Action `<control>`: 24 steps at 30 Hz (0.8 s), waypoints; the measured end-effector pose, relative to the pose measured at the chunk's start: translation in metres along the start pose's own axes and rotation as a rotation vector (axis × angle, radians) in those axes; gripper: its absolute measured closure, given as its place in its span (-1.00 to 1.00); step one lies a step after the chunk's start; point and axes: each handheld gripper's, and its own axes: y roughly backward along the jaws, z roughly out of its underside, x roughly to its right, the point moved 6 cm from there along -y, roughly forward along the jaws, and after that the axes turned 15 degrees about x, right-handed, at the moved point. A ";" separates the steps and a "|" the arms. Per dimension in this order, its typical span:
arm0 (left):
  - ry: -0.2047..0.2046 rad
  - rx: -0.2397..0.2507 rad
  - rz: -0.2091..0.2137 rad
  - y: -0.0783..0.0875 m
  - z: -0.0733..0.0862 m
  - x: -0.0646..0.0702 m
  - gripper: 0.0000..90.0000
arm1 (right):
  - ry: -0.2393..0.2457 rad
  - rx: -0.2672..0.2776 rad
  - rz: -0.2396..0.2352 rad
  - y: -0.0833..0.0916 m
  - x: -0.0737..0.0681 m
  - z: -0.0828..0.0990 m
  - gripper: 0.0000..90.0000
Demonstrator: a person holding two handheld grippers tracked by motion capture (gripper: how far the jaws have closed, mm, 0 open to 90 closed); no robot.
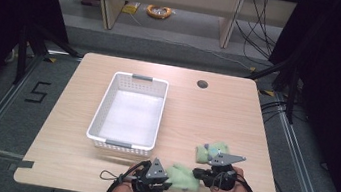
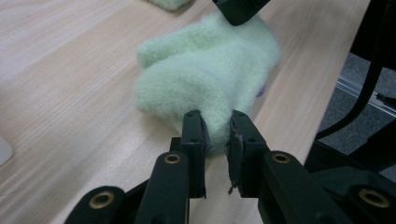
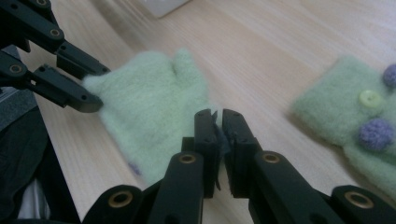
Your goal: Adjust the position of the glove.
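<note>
A pale green fuzzy mitten [image 1: 182,177] lies flat near the table's front edge, between my two grippers. My left gripper [image 1: 168,181] is shut on its near-left edge; in the left gripper view the jaws [image 2: 215,128] pinch the fleece [image 2: 205,70]. My right gripper [image 1: 197,173] is shut on the opposite edge, its jaws [image 3: 218,119] nipping the mitten [image 3: 149,102]. A second green mitten [image 1: 211,151] with purple pompoms and a yellow button [image 3: 370,97] lies just behind, to the right.
An empty white plastic basket [image 1: 100,111] stands on the wooden table [image 1: 206,116] left of centre, behind the left gripper. A dark round cable hole [image 1: 202,84] sits near the far edge. The table's front edge runs close under both hands.
</note>
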 end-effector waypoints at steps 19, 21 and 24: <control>0.068 0.041 -0.030 0.021 -0.007 -0.004 -0.14 | 0.053 0.056 0.168 0.010 0.023 -0.024 0.33; 0.080 0.045 -0.034 0.025 -0.007 -0.006 -0.15 | 0.029 0.057 0.214 0.010 0.034 -0.029 0.30; 0.098 0.046 -0.043 0.028 -0.006 -0.007 -0.14 | 0.030 0.051 0.243 0.007 0.046 -0.032 0.30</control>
